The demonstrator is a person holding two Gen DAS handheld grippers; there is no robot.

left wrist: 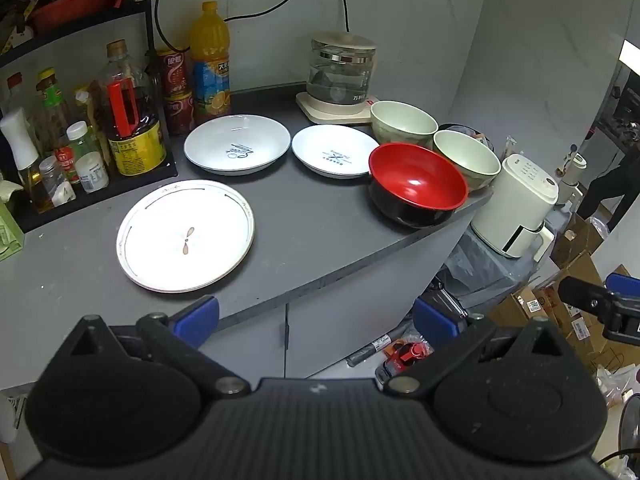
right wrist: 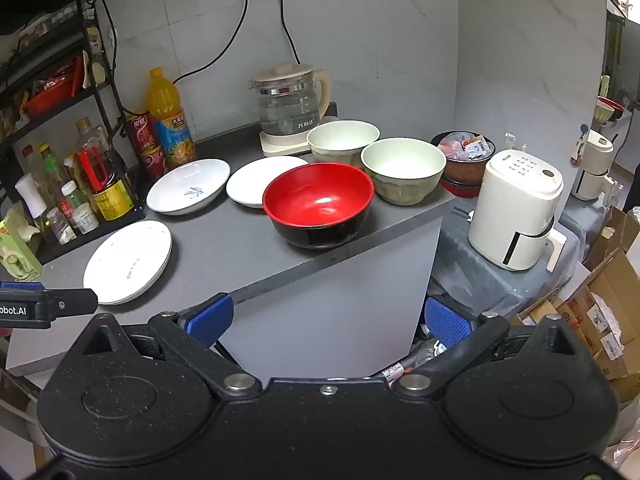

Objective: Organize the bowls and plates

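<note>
three plates and three bowls sit on the grey countertop. the flat white plate with a small brown mark in its middle lies nearest the front edge, toward the left end. behind it, a deeper white plate with blue lettering sits near the back left, just in front of the bottles, and a smaller white plate with blue print lies just beside it to the right. the red-and-black bowl stands at the right edge, close to the front right corner, its rim overlapping the smaller plate in the right wrist view. two pale green bowls are behind it: one by the glass kettle at the back, one at the right edge, the two touching or nearly so.

the left gripper hangs off the front edge with its blue pads spread wide and nothing between them. the right gripper is likewise wide apart and empty, off the front right corner.

one orange juice bottle stands at the back left.
</note>
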